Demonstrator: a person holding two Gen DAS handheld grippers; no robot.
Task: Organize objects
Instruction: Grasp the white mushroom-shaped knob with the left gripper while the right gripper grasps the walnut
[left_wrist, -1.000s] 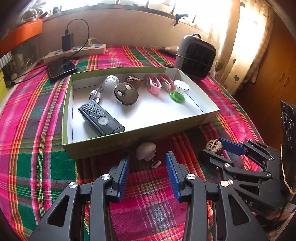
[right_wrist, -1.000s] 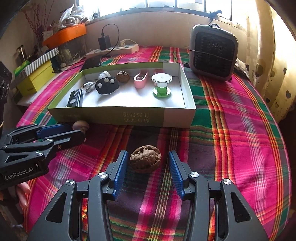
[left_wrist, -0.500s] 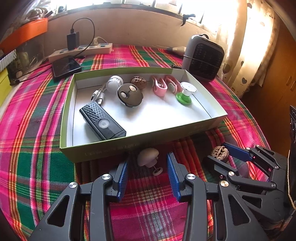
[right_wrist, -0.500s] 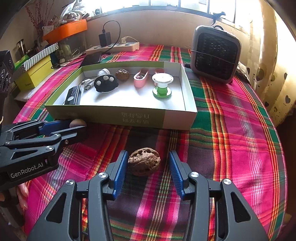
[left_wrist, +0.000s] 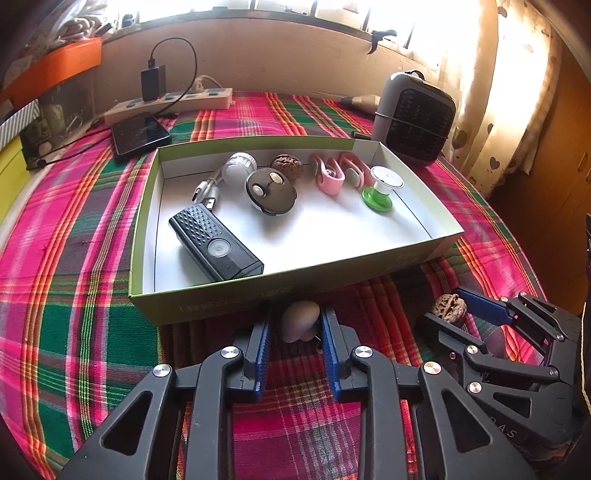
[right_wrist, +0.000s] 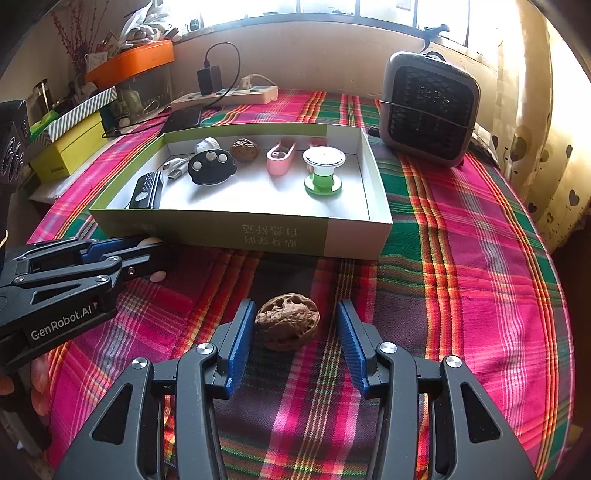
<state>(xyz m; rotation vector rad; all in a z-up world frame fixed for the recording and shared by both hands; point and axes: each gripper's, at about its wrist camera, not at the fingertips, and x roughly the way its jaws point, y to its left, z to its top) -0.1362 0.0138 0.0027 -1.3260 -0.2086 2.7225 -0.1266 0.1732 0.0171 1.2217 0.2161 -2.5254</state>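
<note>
**Two claws, two small things at the box's near wall**

You had the left claw (left_wrist: 293, 328) clenched on the grey mushroom-shaped knob (left_wrist: 298, 320), both blue pads pressing its rounded cap, just outside the near wall of the green box (left_wrist: 221, 301) on the plaid-covered worktop (right_wrist: 461, 258). Your right claw (right_wrist: 291, 332) stood released around the loose walnut (right_wrist: 287, 320): the left pad sat close against the shell, the right pad clearly apart from it.

The walnut looked light, rigid and deeply ridged, so it should have gripped well, but its oval form could roll or twist out if pinched off-centre. Taking it across its widest middle, with the pads square to the shell, seemed the safest hold. The knob appeared smooth, hard and light; its domed cap could squirt out of the pads under too much squeeze, so a hold low on the cap near the stem seemed wiser.

Inside the box already lay another walnut (left_wrist: 287, 163), a black speaker-like block (left_wrist: 216, 243), a dark round case (left_wrist: 270, 192), pink clips (left_wrist: 330, 174) and a green-based spool (left_wrist: 379, 188), leaving open floor near the front wall.
</note>
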